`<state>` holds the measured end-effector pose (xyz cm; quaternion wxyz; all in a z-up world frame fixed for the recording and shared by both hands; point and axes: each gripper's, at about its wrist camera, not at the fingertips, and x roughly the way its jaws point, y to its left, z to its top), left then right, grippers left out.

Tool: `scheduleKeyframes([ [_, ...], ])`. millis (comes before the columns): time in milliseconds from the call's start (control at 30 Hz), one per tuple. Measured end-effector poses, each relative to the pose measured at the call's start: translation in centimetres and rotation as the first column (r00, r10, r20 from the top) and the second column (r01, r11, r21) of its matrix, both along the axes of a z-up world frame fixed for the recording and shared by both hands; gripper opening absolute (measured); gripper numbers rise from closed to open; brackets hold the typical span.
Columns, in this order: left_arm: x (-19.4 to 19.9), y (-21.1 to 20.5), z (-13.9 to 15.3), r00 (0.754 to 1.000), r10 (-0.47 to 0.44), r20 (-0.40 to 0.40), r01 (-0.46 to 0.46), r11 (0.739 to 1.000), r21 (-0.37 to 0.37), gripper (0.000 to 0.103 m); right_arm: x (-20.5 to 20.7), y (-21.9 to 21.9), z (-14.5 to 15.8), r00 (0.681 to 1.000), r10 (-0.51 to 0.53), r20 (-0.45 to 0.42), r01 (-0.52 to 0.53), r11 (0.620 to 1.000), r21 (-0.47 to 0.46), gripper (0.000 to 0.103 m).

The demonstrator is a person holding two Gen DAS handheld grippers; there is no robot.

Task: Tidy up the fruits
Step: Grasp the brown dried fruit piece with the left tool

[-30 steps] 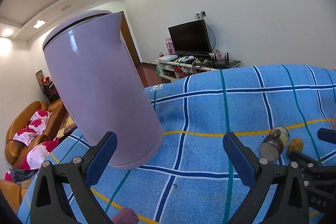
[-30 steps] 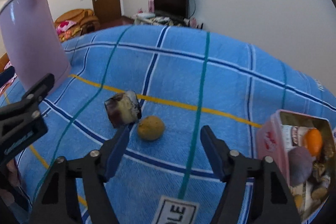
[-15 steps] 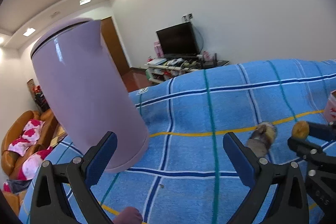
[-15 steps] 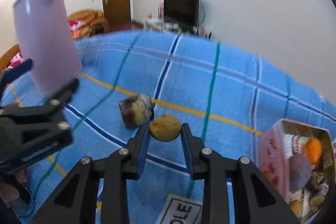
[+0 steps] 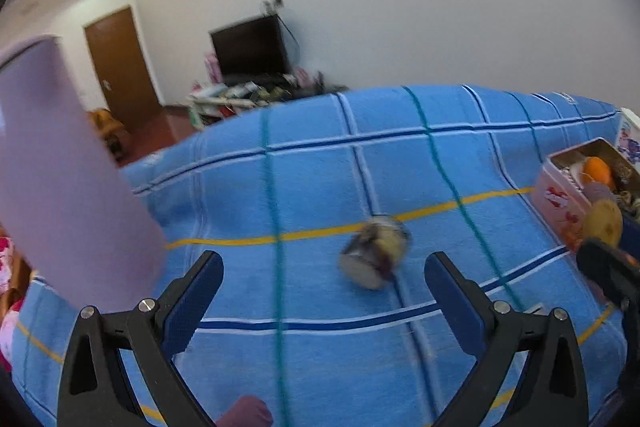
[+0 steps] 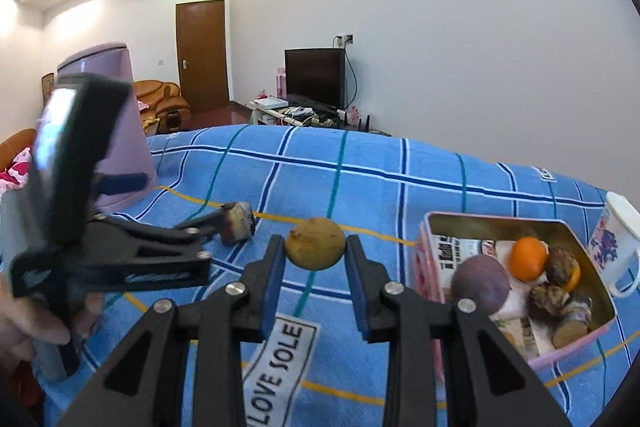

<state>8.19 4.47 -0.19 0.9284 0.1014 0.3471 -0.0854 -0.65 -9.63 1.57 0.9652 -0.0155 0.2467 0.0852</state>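
My right gripper (image 6: 316, 249) is shut on a round yellow-brown fruit (image 6: 316, 243), held just above the blue checked cloth and left of the pink tin (image 6: 496, 217). Inside the tin lie an orange (image 6: 528, 259), a purple fruit (image 6: 480, 285) and several brownish pieces. A brown and purple cut piece (image 5: 376, 255) lies on the cloth, ahead of my left gripper (image 5: 324, 263) and between the lines of its fingers. That gripper is open and apart from the piece. The left wrist view shows the held yellow fruit (image 5: 604, 223) in front of the tin (image 5: 560, 195).
A tall lilac kettle (image 5: 60, 187) stands at the cloth's left. A white flowered mug (image 6: 616, 247) sits behind the tin. A white cloth label (image 6: 280, 359) lies under my right gripper. A TV stand, door and sofa lie beyond the table.
My right gripper closed on the yellow fruit, raised it off the cloth and carried it toward the tin. My left gripper swung right, from the kettle to the cut piece.
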Motion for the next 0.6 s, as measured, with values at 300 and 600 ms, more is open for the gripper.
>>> scheduleKeyframes([
  [300, 3.0, -2.1, -2.5, 0.992, 0.015, -0.125, -0.002, 0.994, 0.105, 0.102, 0.5, 0.2, -0.1, 1.0, 0.017, -0.011, -0.017, 1.0, 0.011, 0.033],
  [600, 5.4, 0.4, -3.5, 0.96, 0.078, -0.269, -0.091, 0.995, -0.039, 0.102, 0.2, 0.6, -0.5, 0.999, 0.031, -0.014, -0.031, 1.0, 0.0, 0.033],
])
